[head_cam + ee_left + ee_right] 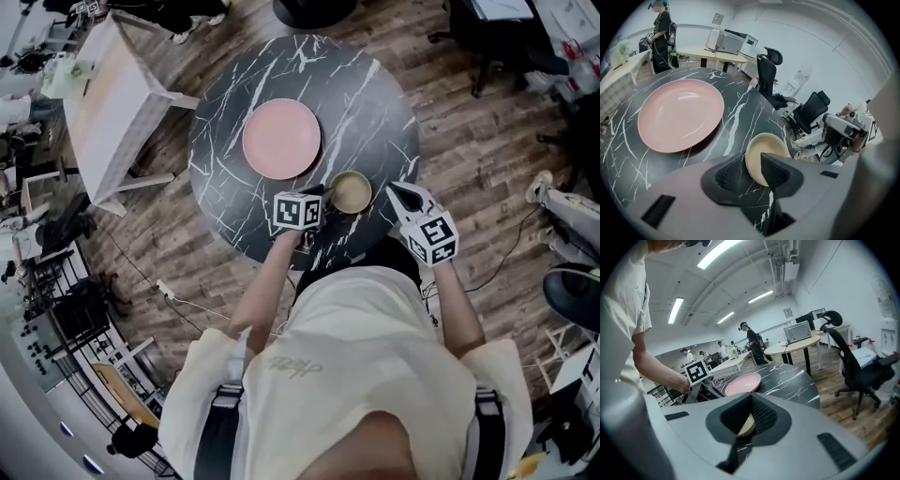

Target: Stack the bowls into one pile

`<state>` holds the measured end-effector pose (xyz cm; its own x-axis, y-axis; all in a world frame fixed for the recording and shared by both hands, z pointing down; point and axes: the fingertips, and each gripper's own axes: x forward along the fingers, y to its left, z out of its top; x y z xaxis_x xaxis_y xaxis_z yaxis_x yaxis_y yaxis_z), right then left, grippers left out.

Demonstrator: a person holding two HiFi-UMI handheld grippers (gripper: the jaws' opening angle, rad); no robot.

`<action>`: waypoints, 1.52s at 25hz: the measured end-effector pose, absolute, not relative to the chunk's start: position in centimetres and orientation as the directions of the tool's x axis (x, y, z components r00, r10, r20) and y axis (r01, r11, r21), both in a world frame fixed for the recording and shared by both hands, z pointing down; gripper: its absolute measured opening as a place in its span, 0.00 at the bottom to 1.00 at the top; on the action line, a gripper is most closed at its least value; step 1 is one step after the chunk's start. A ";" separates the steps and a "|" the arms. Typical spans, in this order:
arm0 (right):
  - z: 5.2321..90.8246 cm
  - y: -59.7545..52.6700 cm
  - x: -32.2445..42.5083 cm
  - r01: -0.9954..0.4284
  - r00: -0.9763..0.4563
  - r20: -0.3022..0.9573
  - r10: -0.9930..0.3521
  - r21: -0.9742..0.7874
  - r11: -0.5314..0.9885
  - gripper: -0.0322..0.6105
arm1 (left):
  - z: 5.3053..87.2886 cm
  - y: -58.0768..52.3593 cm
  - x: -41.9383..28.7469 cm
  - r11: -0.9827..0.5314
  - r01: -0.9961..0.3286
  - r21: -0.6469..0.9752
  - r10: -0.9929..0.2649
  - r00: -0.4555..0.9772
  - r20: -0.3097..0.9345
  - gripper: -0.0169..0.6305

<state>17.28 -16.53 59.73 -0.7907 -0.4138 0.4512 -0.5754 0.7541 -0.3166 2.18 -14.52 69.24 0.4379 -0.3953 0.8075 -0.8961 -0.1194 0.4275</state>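
Black marble table (pixel 375 103), big pink bowl (pixel 281 138) mid-table, small beige bowl (pixel 351 192) by the front edge, beside it, not in it. So no pile yet imo. Left gripper (pixel 751 173) jaws apart, straddling the beige rim w/o squeezing. Right gripper (pixel 745 420) slightly open, empty.

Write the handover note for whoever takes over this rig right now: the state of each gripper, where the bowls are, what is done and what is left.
Left gripper: jaws apart. The near rim of the beige bowl shows between them, and the pads are not pressing on it.
Right gripper: jaws apart and empty, pointing at the same bowl.
Things: the bowl stands near the front edge of the black marble table. The pink plate lies further in, apart from it.
Done: only one beige pile shows. Whether bowls are nested in it cannot be told.
Left: probably just check that the pile sits steady, then back both grippers off.
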 end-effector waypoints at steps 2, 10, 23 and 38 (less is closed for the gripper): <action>60.0 -16.2 17.2 -0.567 -0.795 0.452 -0.404 -0.319 0.759 0.06 | 69.0 -14.1 1.8 -0.101 -0.898 0.428 -0.411 0.430 0.804 0.23; 60.0 -14.8 16.0 -0.560 -0.794 0.460 -0.397 -0.300 0.772 0.06 | 67.7 -11.9 -0.1 -0.082 -0.910 0.407 -0.480 0.394 0.784 0.23; 56.4 -11.2 11.5 -0.575 -0.780 0.452 -0.433 -0.246 0.780 0.06 | 63.3 -7.2 -5.9 -0.079 -0.910 0.407 -0.631 0.362 0.686 0.08; 46.5 -12.2 7.9 -0.538 -0.801 0.360 -0.479 -0.082 0.839 0.06 | 48.9 -9.5 -8.4 -0.217 -0.938 0.272 -0.846 0.319 0.426 0.06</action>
<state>7.87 -12.18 46.48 -0.8007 -0.4790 0.3597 -0.5385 0.8386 -0.0819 -8.37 -9.45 48.86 0.3193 -0.8464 0.4262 -0.9375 -0.2165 0.2723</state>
